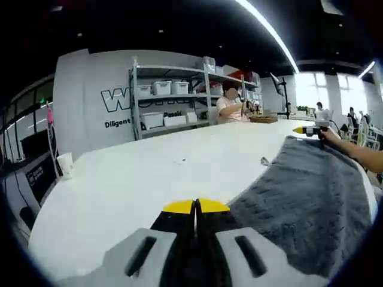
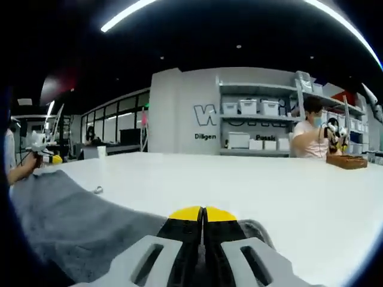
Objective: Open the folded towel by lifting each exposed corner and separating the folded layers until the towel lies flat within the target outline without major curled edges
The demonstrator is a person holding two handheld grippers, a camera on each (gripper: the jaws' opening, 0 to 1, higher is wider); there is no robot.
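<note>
A grey towel [image 1: 311, 197] lies spread on the white table [image 1: 149, 173], reaching from my left gripper [image 1: 195, 206] away to the right. The left jaws are pressed together, and the towel's near corner meets their right side. At the towel's far corner my right gripper [image 1: 310, 130] shows, held by a hand. In the right gripper view the towel [image 2: 72, 221] runs off to the left, and grey cloth shows on both sides of the right gripper [image 2: 203, 213], whose jaws are together. The left gripper [image 2: 45, 150] sits at the towel's far left end.
A small metal piece [image 1: 265, 160] [image 2: 97, 190] lies on the table beside the towel's edge. A paper cup [image 1: 64, 162] stands at the table's left rim. Behind are shelves with white bins [image 1: 173, 98], a seated person [image 2: 311, 134] and a wooden box [image 2: 347, 161].
</note>
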